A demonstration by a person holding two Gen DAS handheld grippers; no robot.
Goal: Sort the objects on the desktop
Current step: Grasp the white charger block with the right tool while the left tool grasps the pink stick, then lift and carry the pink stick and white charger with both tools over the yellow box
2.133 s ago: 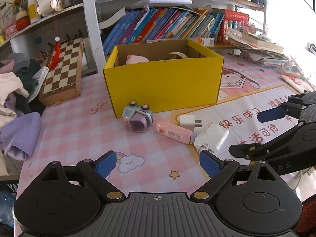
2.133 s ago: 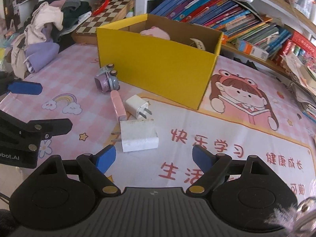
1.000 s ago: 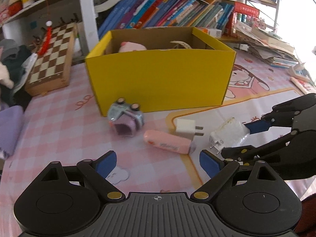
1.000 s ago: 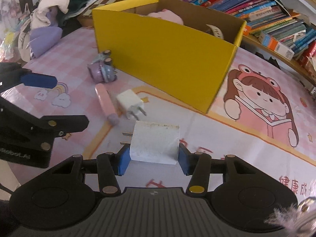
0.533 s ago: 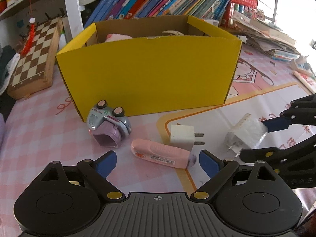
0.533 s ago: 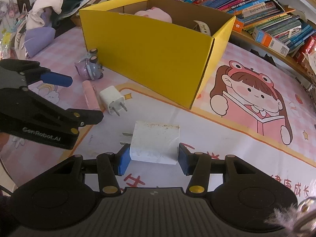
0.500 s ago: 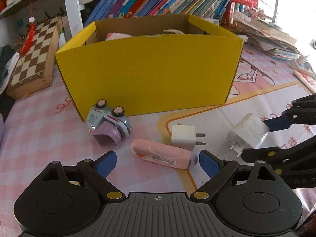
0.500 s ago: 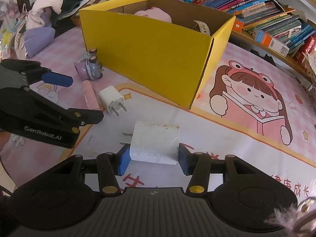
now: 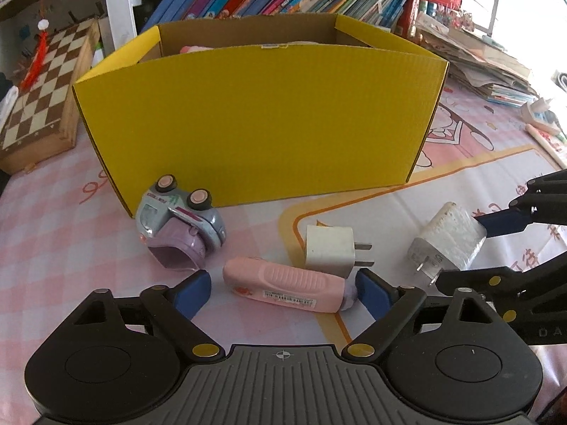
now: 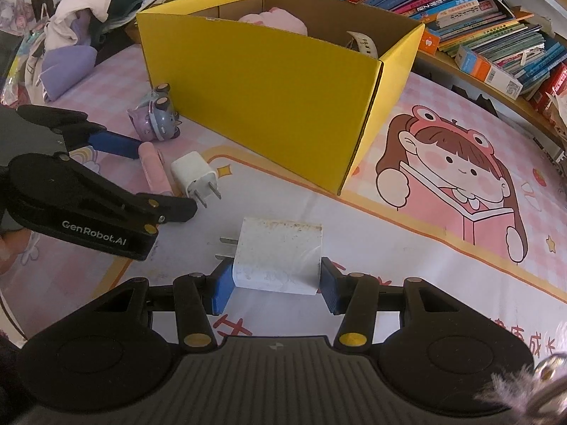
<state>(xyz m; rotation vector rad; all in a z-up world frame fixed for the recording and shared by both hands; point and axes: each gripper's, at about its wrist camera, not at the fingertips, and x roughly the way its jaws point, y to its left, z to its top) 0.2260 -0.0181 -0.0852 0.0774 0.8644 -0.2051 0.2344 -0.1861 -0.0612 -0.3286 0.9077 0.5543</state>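
Jaws of the right gripper [image 10: 275, 285] clamp the large white charger [image 10: 278, 256], held clear above the table [image 10: 443, 276]; the left gripper [image 9: 281, 288] has its jaws apart around one pink tube [image 9: 285, 286]. One small white plug [image 9: 329, 250] and one toy car [image 9: 179, 235] lie nearby, before the yellow box [image 9: 255, 120], which holds something pink [image 10: 274, 21].

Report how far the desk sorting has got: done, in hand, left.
Done: a pink soft item and a strap-like piece already lie in the yellow box.
In hand: the right gripper clamps the large white charger; the left gripper is open around the pink case.
Left on the mat: that case, the small white plug and the toy car.
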